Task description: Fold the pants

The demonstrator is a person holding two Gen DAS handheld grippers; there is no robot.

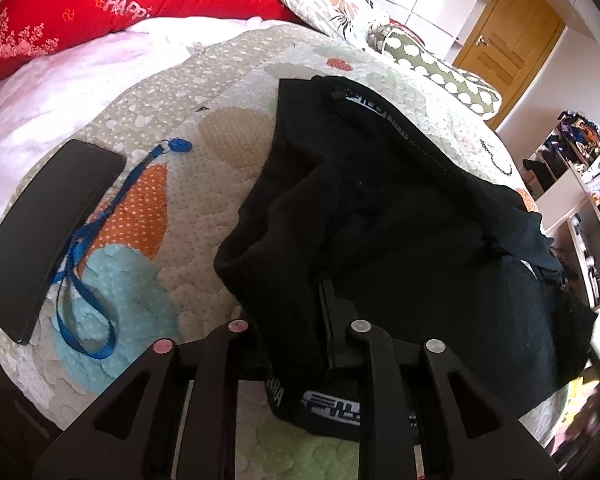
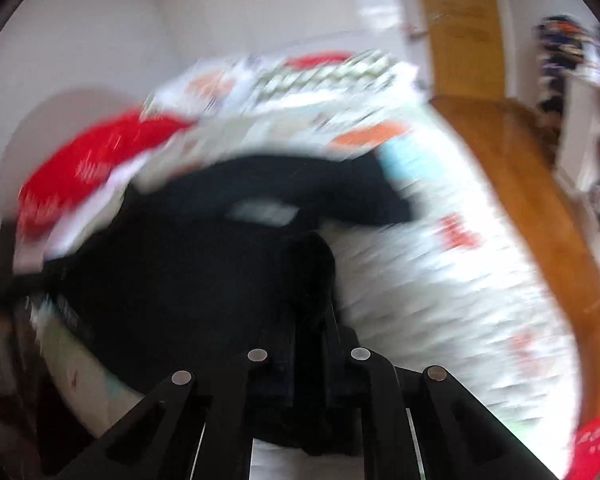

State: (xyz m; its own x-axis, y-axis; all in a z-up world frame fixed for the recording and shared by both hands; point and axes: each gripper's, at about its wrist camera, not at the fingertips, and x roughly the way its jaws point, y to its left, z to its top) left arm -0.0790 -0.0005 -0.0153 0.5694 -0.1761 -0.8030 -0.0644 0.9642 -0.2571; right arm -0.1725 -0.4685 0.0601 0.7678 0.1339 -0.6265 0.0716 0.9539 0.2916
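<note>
Step in hand: judged to be an early fold. The black pants point(image 1: 400, 216) lie bunched on the quilt point(image 1: 204, 184), not yet laid flat, and each gripper has cloth at its fingers.
Pants, location: middle to right of the bed, waistband with white lettering point(image 1: 328, 404) hanging just in front of the left gripper point(image 1: 300, 336). A second run of lettering shows along a far edge.
Left gripper: fingers mostly hidden under the cloth. It appears to be pinching the waistband area, but the closing itself is not visible, so I cannot tell for certain.
Right gripper point(image 2: 308, 320): view heavily blurred. Dark cloth sits between the fingers and they look pressed together on it.
Next move, judgement: calls for lifting and drawing the two held points apart to spread the cloth, then laying one half over the other, keeping clear of the items at left.
Nearby items: phone point(image 1: 48, 236) and blue lanyard point(image 1: 88, 268) on the quilt, left of the pants, apart from them.
Containers: none on the bed. Shelves point(image 1: 580, 216) at the far right hold assorted items, too small to identify.
Pillows: red pillow point(image 1: 112, 4) at the head of the bed.
</note>
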